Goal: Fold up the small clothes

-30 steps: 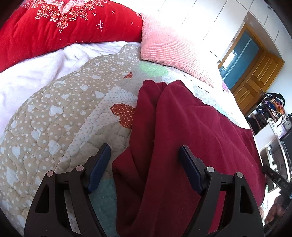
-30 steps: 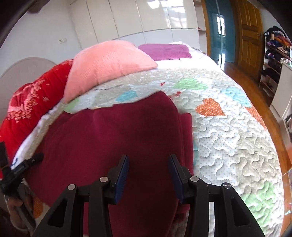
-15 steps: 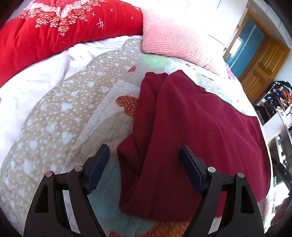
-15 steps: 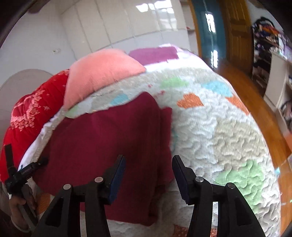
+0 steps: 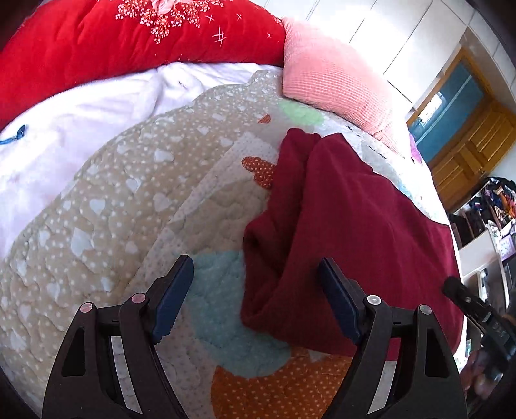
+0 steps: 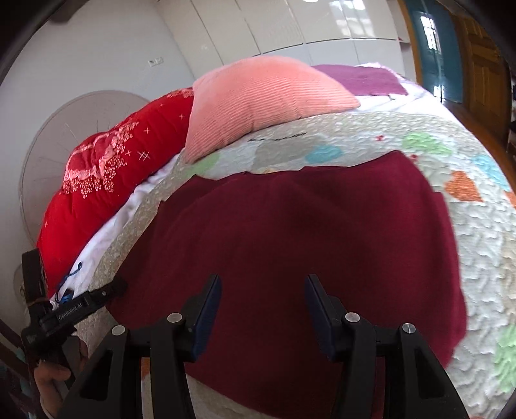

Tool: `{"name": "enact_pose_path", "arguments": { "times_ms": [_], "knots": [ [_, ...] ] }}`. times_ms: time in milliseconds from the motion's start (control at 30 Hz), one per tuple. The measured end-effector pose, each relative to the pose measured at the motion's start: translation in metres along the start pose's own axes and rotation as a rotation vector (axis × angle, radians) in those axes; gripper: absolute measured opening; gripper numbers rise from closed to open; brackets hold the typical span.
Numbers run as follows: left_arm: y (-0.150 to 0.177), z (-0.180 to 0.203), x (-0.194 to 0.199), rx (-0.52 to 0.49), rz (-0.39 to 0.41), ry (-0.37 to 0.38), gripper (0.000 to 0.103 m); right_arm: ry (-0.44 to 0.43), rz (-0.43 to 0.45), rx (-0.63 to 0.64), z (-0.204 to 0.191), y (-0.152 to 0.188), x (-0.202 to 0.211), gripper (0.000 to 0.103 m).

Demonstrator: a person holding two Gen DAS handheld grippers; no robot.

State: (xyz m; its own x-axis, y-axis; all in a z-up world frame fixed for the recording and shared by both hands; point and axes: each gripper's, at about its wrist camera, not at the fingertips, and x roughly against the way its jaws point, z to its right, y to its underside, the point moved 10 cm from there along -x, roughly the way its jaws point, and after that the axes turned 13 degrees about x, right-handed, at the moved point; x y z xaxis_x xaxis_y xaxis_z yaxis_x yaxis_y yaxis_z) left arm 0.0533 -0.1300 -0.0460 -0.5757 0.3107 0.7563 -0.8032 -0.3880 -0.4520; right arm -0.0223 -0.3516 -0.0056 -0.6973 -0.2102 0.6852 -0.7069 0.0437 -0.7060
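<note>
Dark red garment [image 5: 361,225] lying flat on a heart-patterned quilt [image 5: 135,199], left gripper [image 5: 254,296] spread wide over its bunched edge, right gripper [image 6: 262,309] wide above its middle, both empty

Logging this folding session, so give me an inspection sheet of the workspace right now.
Surface: quilt with hearts, spread on a bed.
Job's things: dark red garment lying on the quilt, bunched along one edge.
Clutter: pink pillow, red blanket, white sheet, purple cloth.
Grippers: left gripper open, holding nothing; right gripper open over the garment.
Cables: thin blue cord on the sheet.
Surroundings: white cupboards, wooden door, cluttered shelf.
</note>
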Motion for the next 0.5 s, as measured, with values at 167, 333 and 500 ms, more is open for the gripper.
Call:
{"name": "enact_pose_path", "arguments": {
  "times_ms": [167,333,500],
  "knots": [
    [-0.001,0.003,-0.005,-0.003,0.003,0.006,0.08,0.027,-0.111,0.057,-0.006,0.004,-0.034,0.052],
    [-0.002,0.0,-0.003,0.02,0.008,0.047,0.08,-0.061,-0.08,0.056,-0.038,-0.03,-0.037,0.058],
    [-0.002,-0.005,-0.001,0.074,0.014,0.129,0.08,-0.143,-0.125,0.104,-0.087,-0.064,-0.074,0.069]
  ]
}}
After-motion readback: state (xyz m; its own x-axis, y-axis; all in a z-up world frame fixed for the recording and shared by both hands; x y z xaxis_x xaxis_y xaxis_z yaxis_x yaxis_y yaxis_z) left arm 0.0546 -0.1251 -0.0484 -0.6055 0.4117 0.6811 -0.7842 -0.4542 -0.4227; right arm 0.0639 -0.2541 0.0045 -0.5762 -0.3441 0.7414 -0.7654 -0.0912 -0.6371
